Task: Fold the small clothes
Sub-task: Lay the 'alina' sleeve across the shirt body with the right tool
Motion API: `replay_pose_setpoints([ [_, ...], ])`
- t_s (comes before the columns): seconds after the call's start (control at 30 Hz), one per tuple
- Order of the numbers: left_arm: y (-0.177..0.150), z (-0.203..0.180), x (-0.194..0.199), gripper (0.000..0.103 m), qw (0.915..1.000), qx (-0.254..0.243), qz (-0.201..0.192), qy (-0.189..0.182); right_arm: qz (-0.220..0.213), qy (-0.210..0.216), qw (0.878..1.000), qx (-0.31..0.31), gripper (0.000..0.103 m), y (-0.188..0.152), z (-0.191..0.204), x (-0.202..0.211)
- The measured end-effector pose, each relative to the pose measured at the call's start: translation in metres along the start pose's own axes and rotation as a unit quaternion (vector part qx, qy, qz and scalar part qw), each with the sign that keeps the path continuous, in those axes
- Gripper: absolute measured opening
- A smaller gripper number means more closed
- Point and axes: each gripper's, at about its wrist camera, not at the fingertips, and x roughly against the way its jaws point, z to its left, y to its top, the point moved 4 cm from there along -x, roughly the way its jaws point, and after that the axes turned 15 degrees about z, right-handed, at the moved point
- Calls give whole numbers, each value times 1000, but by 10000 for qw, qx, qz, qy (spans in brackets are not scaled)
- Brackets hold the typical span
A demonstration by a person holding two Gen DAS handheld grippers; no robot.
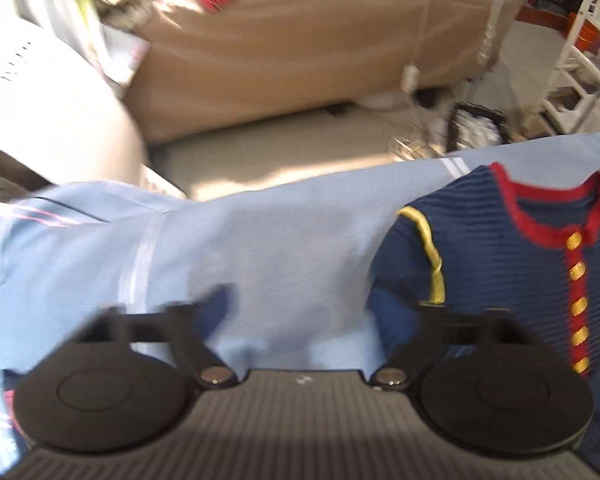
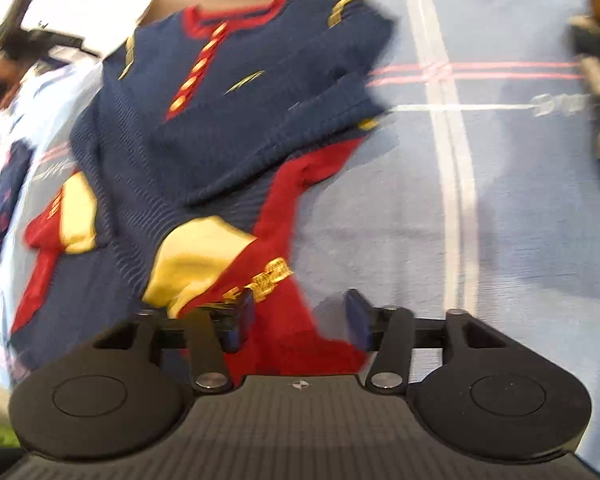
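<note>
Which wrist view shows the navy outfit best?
The right wrist view: the navy outfit fills the picture, with red placket, folded sleeve and red-and-yellow hem visible, though blurred. The left wrist view shows only its upper part, collar and gold buttons, at the right edge.

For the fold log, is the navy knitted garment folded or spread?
Partly folded: navy knitted garment has one sleeve across its front.

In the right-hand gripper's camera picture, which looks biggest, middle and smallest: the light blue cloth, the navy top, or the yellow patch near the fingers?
As they look in the right wrist view:
1. Light blue cloth, largest.
2. Navy top, close behind, so this order is unsure.
3. Yellow patch, clearly smallest, even though it lies nearest the camera.
</note>
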Motion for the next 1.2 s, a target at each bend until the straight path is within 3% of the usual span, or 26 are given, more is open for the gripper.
replay_pose_setpoints([
  [0.03,-14,5,5,101,9999,43,-50,-89,-131,-75,9998,-88,96,-3,-3,5],
  [0.13,-66,15,18,101,9962,137,-17,-856,-223,60,9992,-329,96,-16,-8,15],
  [0.23,-140,21,22,94,9879,188,451,-1473,-45,175,9990,-403,96,-38,-3,15],
  [0.43,-295,9,15,90,9713,155,1215,-2037,335,447,9964,-638,96,-88,15,5],
  [0.53,-342,0,12,90,9676,55,1067,-2288,423,494,9947,-796,95,-107,23,0],
  [0.63,-365,-7,5,90,9624,-90,1151,-2459,419,429,9942,-898,95,-120,24,-3],
  [0.73,-371,-16,8,90,9671,-382,962,-2324,428,412,9947,-836,92,-124,29,-5],
  [0.87,-373,-16,6,84,9667,-273,914,-2373,492,411,9950,-770,91,-130,37,-11],
  [1.03,-379,-14,8,47,9695,-250,943,-2249,408,477,9947,-809,91,-146,46,-13],
  [1.17,-383,-8,3,21,9648,143,1082,-2394,403,408,9961,-666,89,-155,59,-17],
  [1.2,-381,-8,1,14,9627,224,1144,-2444,389,389,9964,-640,71,-155,62,-17],
])
